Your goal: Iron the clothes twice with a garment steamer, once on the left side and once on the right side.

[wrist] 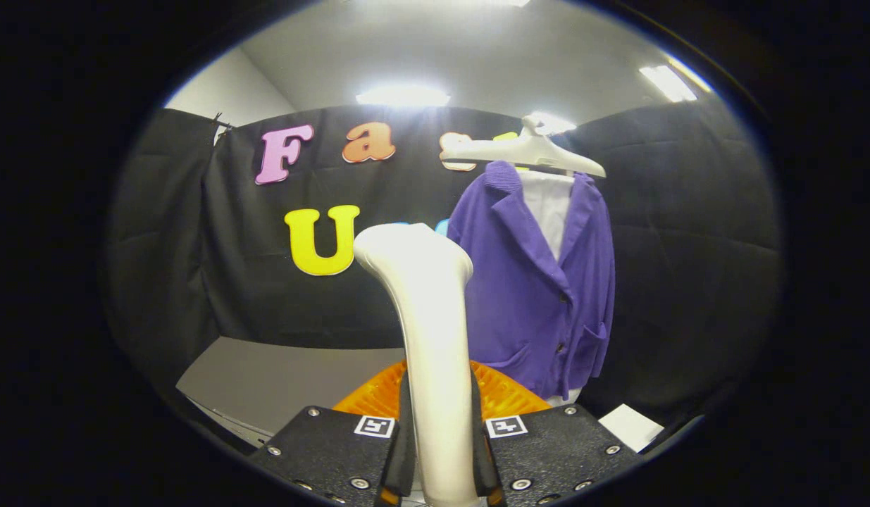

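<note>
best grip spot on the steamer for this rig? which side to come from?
Grip the garment steamer on its slim, upright handle, low down, below the flared head. Come from behind, one finger on each flank, as the gripper does now: both fingers press the handle. That leaves the head free above the fingers, ahead of the purple jacket hung beyond it.

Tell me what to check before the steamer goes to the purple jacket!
1. Steamer held tight: ok, it stands upright between the fingers of the gripper, both pressing on its handle.
2. Jacket hanging properly: ok, it hangs on a white hanger, buttoned at the front.
3. Steamer touching the jacket: not ok, it looks short of the cloth.
4. Path to the jacket free: cannot tell, an orange basket sits just ahead of the fingers, below the jacket.
5. Steam coming out: cannot tell.
</note>
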{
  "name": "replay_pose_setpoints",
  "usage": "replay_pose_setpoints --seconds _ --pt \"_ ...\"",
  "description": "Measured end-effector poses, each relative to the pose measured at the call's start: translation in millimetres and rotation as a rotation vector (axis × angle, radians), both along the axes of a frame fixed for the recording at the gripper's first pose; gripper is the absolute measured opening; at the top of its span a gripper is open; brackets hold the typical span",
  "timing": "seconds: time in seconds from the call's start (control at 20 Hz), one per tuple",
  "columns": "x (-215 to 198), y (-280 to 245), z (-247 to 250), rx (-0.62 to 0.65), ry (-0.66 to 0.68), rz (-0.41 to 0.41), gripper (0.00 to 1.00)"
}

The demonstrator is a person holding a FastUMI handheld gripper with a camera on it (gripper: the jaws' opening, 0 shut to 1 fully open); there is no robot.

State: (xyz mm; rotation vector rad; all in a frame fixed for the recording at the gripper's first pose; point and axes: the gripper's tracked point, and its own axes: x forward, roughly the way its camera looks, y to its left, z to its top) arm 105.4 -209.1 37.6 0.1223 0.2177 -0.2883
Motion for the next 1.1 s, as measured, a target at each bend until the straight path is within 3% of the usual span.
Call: replay_pose_setpoints --seconds 0.2,0.5,0.7,1.1 --pt "-7.1 -49.6 11.3 -0.115 0.039 -0.077 0.33" --pt "6.2 -80.4 40.3 0.002 -0.076 -0.135 0.32" --pt "20.9 -107.8 40.4 -0.017 -0.073 -0.204 0.32" --pt "53.0 -132.9 42.3 -0.023 -0.112 -0.268 0.32"
